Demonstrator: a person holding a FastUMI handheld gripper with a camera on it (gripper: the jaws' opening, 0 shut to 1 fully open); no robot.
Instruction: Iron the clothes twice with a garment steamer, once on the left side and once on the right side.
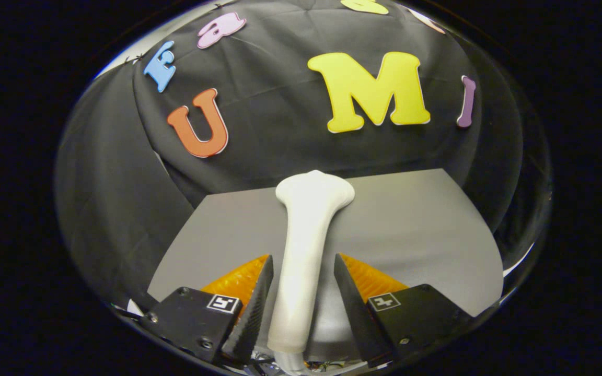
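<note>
A white garment steamer (306,245) lies lengthwise on the grey tabletop (416,224). Its slim handle runs back between my fingers and its wider head (315,190) points toward the far table edge by the black cloth wall. My gripper (302,258) straddles the handle with its jaws apart. A narrow strip of grey shows on each side between the handle and the black left fingertip (265,271) and right fingertip (342,271), so neither presses on it. The steamer's cord end (285,360) sits low between the finger bases.
The black cloth wall (290,120) rises right behind the table's far edge and wraps around the left side. Bare grey tabletop spreads to the left and right of the steamer.
</note>
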